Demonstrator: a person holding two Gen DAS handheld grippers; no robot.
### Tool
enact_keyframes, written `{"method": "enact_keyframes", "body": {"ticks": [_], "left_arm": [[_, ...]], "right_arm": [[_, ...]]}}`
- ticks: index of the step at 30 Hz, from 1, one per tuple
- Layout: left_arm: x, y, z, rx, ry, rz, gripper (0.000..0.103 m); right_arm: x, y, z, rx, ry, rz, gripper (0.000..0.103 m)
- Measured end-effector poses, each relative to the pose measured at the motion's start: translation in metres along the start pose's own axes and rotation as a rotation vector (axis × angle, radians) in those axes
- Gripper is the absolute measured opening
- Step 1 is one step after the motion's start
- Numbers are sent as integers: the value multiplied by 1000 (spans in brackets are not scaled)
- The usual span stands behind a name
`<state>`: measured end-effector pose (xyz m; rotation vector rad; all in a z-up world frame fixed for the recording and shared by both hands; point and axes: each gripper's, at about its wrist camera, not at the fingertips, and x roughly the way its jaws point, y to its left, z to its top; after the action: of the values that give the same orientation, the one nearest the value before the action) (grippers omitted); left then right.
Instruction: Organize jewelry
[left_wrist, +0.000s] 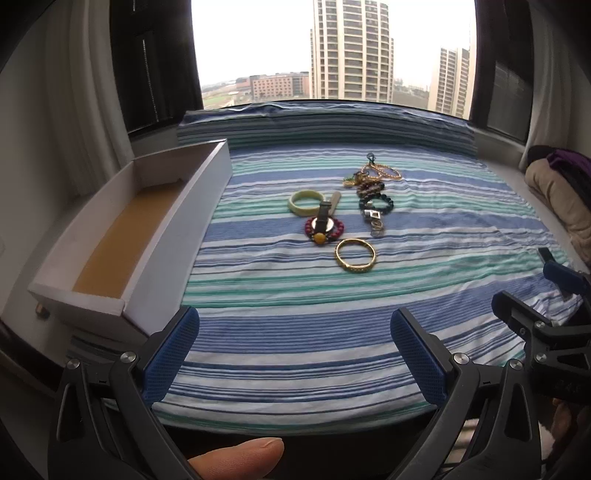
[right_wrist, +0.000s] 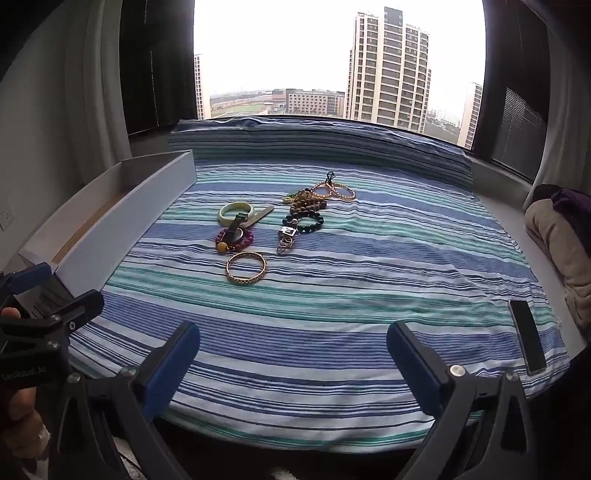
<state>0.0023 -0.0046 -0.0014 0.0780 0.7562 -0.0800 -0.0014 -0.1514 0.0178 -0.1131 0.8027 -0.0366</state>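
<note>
Several pieces of jewelry lie together on a striped cloth (left_wrist: 295, 295): a gold bangle (left_wrist: 355, 254) nearest me, a red bead bracelet (left_wrist: 324, 229) with a watch (left_wrist: 322, 218) on it, a pale green bangle (left_wrist: 306, 202), a dark bead bracelet (left_wrist: 376, 204), and gold chains (left_wrist: 380, 172) farthest. An open white box (left_wrist: 122, 236) with a tan floor stands at the left. My left gripper (left_wrist: 293, 350) is open and empty, near the cloth's front edge. My right gripper (right_wrist: 293, 354) is open and empty too; the gold bangle (right_wrist: 246, 267) lies ahead of it.
A black phone (right_wrist: 527, 336) lies on the cloth's right edge. Folded beige and purple fabric (right_wrist: 561, 236) sits on the sill at the right. A raised striped cushion (left_wrist: 325, 125) and a window bound the far side. The right gripper shows at the left wrist view's right edge (left_wrist: 546, 317).
</note>
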Motion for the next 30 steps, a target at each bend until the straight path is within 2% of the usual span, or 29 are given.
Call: {"method": "enact_keyframes", "body": {"ticks": [30], "left_arm": [[5,-4,-3,1,30,-24,103]], "right_arm": [[2,0,-3,21,9,7,103]]}}
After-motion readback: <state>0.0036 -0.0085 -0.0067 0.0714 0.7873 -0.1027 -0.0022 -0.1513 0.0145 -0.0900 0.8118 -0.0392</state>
